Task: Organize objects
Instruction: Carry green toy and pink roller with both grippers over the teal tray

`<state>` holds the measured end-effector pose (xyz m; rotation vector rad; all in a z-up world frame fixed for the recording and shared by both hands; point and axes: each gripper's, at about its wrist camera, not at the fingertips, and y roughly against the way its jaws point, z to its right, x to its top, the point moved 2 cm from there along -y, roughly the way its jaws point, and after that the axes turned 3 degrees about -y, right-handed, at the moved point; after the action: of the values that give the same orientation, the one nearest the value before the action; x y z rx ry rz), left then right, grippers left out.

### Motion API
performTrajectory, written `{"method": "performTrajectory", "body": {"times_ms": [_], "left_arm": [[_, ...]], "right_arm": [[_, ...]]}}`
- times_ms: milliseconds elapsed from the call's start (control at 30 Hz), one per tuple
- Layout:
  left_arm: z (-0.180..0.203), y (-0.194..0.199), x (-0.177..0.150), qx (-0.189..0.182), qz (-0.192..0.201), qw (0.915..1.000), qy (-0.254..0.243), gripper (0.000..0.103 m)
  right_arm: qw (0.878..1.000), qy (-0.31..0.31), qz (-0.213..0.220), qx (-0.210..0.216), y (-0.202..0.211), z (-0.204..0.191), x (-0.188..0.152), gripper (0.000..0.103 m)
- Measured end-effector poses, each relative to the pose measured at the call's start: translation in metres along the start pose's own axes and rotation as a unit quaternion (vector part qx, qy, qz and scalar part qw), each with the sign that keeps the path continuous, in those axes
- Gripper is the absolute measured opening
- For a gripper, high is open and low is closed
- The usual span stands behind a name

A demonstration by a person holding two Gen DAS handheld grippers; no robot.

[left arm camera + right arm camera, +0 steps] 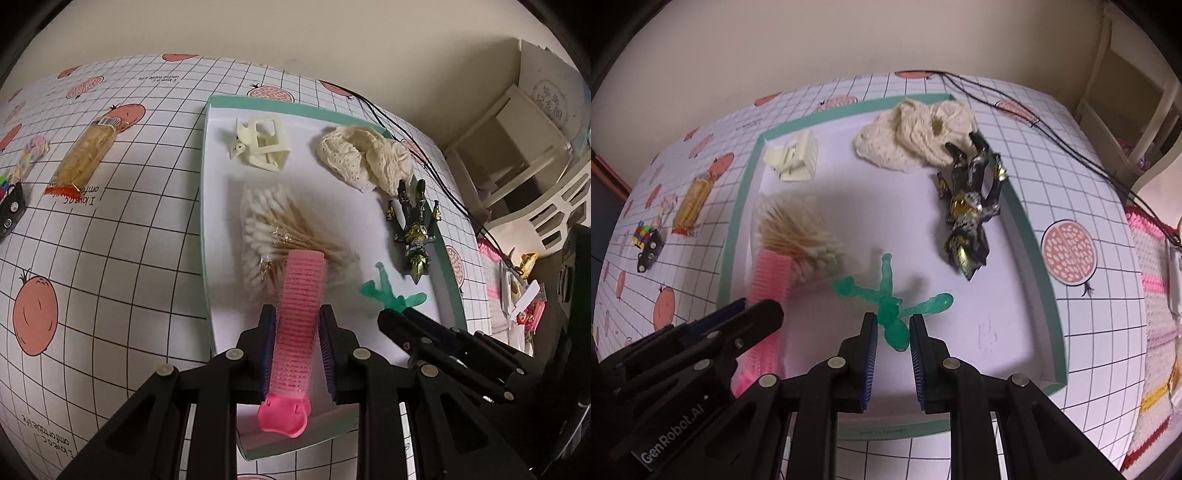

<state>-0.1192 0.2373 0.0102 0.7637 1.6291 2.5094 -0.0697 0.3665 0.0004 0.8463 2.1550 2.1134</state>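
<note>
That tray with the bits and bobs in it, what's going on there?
A person is sorting small things into a green-rimmed tray using two handheld grippers. The left gripper holds a pink hair roller over the tray, above a bag of cotton swabs. The right gripper has its fingers on either side of a green toy figure. Already in the tray: a cream hair clip, a cream cloth and a dark toy figure. A snack packet lies outside on the table.

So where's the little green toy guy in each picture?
Left wrist view: the green figure lies low right in the tray, at the right gripper's tip.
Right wrist view: green figure low centre, between that gripper's fingers.
Shared landmark: the black and gold figure.
</note>
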Motion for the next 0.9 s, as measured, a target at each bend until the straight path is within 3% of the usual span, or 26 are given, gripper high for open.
{"method": "performTrajectory", "body": {"times_ms": [567,767,900], "left_arm": [[0.002,0.0,0.002,-0.003,-0.006,1.0,-0.007,0.025],[0.0,0.005,0.001,-0.009,-0.006,0.9999,-0.002,0.029],[0.003,0.014,0.004,-0.017,0.005,0.9998,-0.005,0.031]], "right_arm": [[1.0,0.005,-0.02,-0.007,-0.008,0.001,-0.005,0.021],[1.0,0.002,-0.01,-0.004,-0.005,0.002,-0.003,0.032],[1.0,0.0,0.0,-0.003,-0.002,0.004,-0.001,0.032]]}}
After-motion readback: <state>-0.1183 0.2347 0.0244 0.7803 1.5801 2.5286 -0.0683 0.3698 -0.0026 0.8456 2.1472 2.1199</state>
